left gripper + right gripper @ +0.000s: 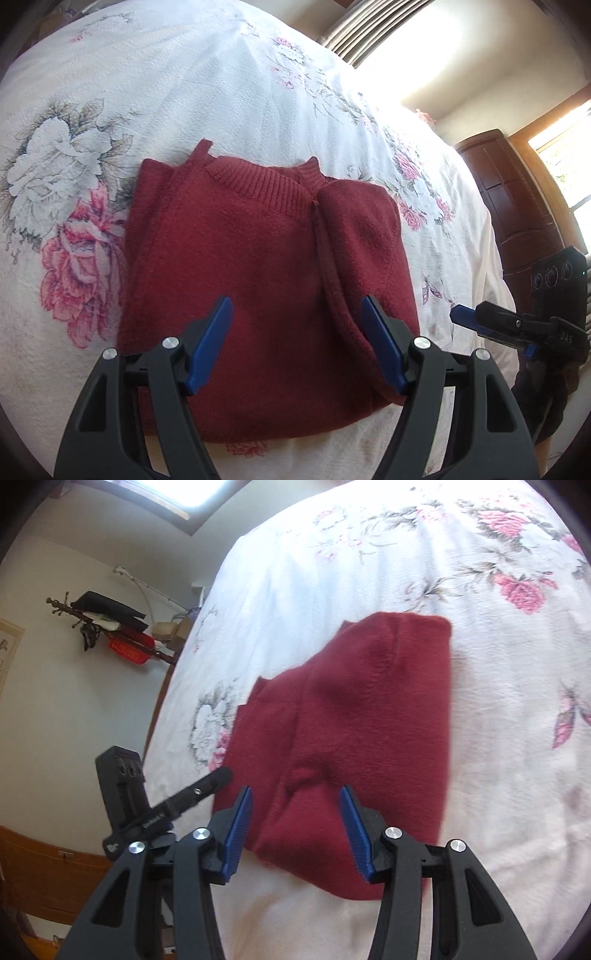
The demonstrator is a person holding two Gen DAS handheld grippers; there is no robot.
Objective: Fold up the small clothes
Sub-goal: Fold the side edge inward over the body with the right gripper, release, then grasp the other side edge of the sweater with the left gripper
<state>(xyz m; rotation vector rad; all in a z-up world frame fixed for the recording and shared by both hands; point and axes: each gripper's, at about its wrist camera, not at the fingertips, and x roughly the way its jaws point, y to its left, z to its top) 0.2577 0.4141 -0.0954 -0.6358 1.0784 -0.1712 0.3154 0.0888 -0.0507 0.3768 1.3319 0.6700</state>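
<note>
The red sweater (258, 280) lies folded on the flowered bedspread (184, 92), collar at the far end. Left gripper (295, 325) hovers over its near half, jaws apart, holding nothing; right gripper (295, 812) same, jaws apart above the near edge w/ a small raised wrinkle (304, 775) between them. Fleecy knit: prob soft, light, limp, not slippery, so it'll sag if lifted by one point; best pinched at near corners or hem. Underside layers + tucked sleeves hidden; right view blurred, gripper bodies cover the nearest hem
</note>
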